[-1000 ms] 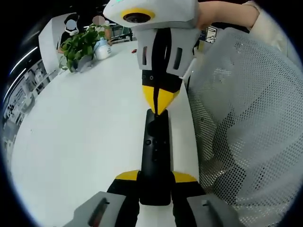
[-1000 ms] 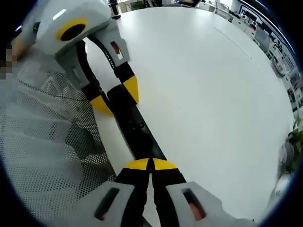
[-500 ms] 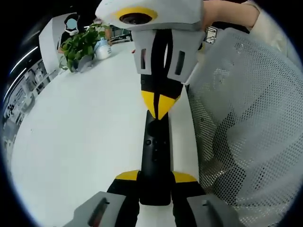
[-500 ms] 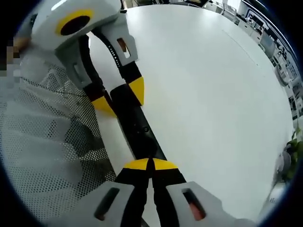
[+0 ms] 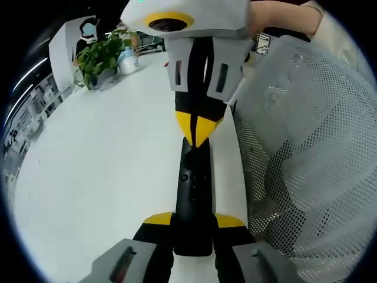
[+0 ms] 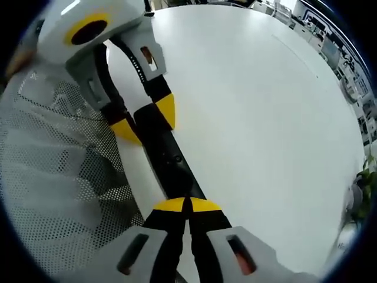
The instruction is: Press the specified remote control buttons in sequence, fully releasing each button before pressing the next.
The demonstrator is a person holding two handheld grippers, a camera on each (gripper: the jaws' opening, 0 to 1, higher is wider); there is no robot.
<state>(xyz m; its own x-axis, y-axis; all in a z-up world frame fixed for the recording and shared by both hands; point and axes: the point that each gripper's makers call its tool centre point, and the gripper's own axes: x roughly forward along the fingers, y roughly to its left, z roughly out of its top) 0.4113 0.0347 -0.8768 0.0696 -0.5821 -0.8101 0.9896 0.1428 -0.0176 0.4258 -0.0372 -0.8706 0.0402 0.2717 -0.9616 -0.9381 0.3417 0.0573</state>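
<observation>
Your left gripper [image 5: 192,223], bottom centre of the left gripper view, has its yellow-tipped jaws pinching the near end of the slim black plastic remote control [image 5: 193,191], one jaw on each long side. The remote runs up the middle of that frame, lying along the edge of the white table [image 5: 106,177].

Your right gripper [image 6: 187,205], bottom centre of the right gripper view, has its jaws pressed together into one point, w/ nothing between them; the tip sits on the remote's far end [image 6: 171,162]. In the left gripper view that same tip [image 5: 199,132] comes down from the top of the frame onto the remote's upper end, above the small round buttons mid-body.

Progress: can't tell which buttons you've already pressed, nor how many are left; nothing in either pic shows a count or an indicator. My read is you're mid-sequence, tip either pressing or just resting; whether a button is actually down is too small to judge. Lift fully clear before the next press.

Around you: a white mesh fabric [image 5: 306,159] fills the right side of the left gripper view, just beside the remote. Upper left of that frame, well apart, a green leafy potted plant [image 5: 101,56] w/ a white bottle [image 5: 127,61] beside it. Neither blocks the remote; the mesh is the only thing close enough to snag.
</observation>
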